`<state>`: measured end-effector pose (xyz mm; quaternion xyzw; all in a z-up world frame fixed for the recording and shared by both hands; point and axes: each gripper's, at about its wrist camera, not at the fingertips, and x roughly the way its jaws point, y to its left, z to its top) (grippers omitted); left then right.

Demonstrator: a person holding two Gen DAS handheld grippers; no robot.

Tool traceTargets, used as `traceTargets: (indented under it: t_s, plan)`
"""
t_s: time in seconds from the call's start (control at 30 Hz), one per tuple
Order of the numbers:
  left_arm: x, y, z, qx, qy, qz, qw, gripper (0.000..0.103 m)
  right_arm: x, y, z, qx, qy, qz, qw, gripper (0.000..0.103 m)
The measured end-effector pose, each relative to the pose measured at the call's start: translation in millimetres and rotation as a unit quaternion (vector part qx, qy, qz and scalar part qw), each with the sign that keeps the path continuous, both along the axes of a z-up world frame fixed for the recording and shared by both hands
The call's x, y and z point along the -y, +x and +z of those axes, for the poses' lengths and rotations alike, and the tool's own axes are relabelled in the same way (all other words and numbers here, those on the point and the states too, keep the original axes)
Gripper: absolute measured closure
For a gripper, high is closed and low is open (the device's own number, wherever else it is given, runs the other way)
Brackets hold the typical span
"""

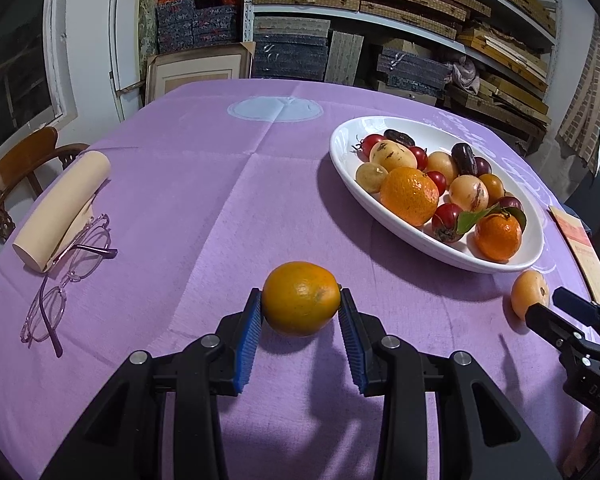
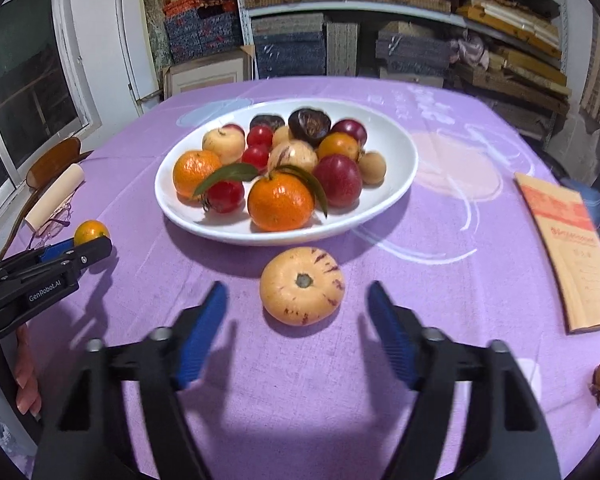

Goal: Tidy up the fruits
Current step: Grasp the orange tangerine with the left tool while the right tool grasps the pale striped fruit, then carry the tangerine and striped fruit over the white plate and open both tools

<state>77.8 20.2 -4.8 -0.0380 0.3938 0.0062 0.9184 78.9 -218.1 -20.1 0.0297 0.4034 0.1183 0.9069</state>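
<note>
A purple cloth is spread over the bench. Near its left edge a pair of glasses is laid against a cream roll. An orange booklet is placed at the right edge. Behind, shelves are stacked with boxes.

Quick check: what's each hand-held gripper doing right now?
Left hand-held gripper: shut on the orange.
Right hand-held gripper: open, pads either side of the pale striped fruit, not touching it.
</note>
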Motion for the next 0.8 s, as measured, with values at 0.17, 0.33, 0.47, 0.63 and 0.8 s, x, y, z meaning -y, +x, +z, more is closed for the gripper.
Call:
traceTargets:
  t_s: [0.17, 0.33, 0.47, 0.63, 0.8]
  plan:
    - [1.0, 0.6, -0.2, 0.0, -0.001, -0.004, 1.0, 0.064, -2.1, 1.4, -1.6, 0.002, -0.002, 0.006, 1.0, 0.046]
    - [1.5, 0.8, -0.6, -0.002, -0.003, -0.005, 1.0, 0.064, -0.4, 9.1, -6.8, -0.014, 0.013, 0.006, 1.0, 0.056]
    - [1.8, 1.0, -1.2, -0.004, -0.005, -0.007, 1.0, 0.064, -0.7, 11.7, -7.6, -0.013, 0.014, 0.006, 1.0, 0.056]
    - [2.6, 1.6, -1.8, -0.005, -0.006, -0.008, 0.9999, 0.064, 0.2, 13.8, -8.2, -0.013, 0.02, 0.004, 1.0, 0.057]
    - [2.9, 1.4, -2.5, -0.004, -0.01, -0.01, 0.9999, 0.064, 2.9, 7.8, -4.3, -0.004, 0.029, 0.009, 1.0, 0.057]
